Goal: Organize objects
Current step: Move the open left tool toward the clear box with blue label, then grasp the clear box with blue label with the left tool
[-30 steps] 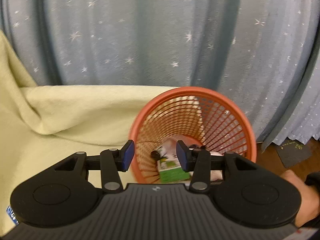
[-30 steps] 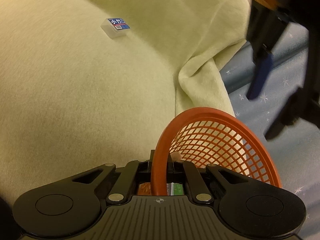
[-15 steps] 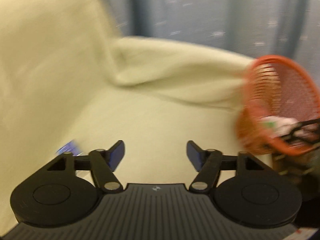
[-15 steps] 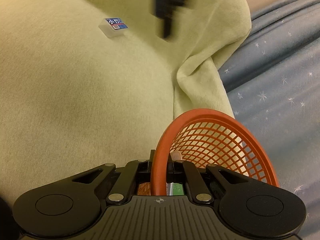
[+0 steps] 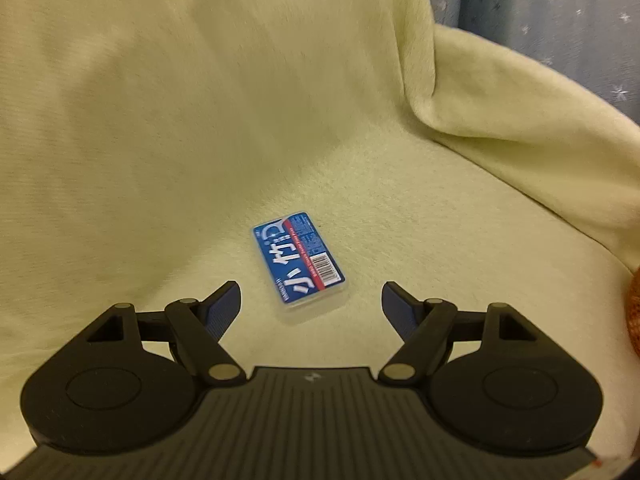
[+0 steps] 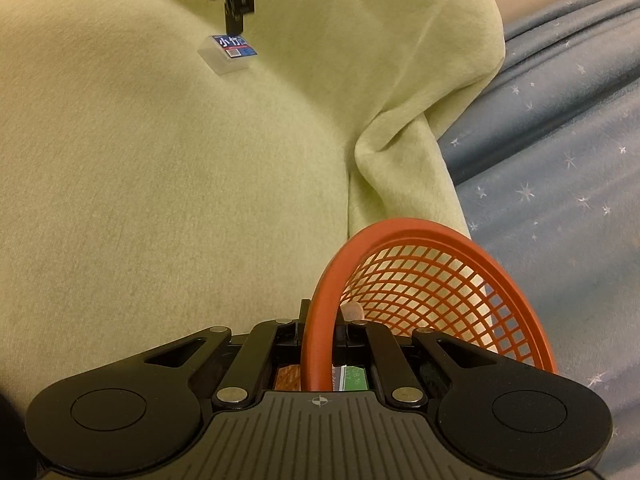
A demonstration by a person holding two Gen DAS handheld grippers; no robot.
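Observation:
A small clear plastic box with a blue label (image 5: 301, 265) lies flat on the pale yellow-green blanket (image 5: 200, 120). My left gripper (image 5: 311, 304) is open and empty, its jaws spread wide just short of the box. The box also shows far off in the right wrist view (image 6: 229, 53), with the left gripper (image 6: 234, 16) hanging above it. My right gripper (image 6: 322, 320) is shut on the rim of the orange mesh basket (image 6: 432, 276). A green packet (image 6: 352, 378) shows inside the basket.
A blue-grey curtain with white stars (image 6: 560, 140) hangs beside the blanket-covered seat. The blanket folds into a ridge (image 5: 500, 120) at the right. An edge of the orange basket (image 5: 634, 312) shows at the far right of the left wrist view.
My left gripper has swung left from over the basket to the blue-labelled box and opened wider. My right gripper and the basket have stayed still.

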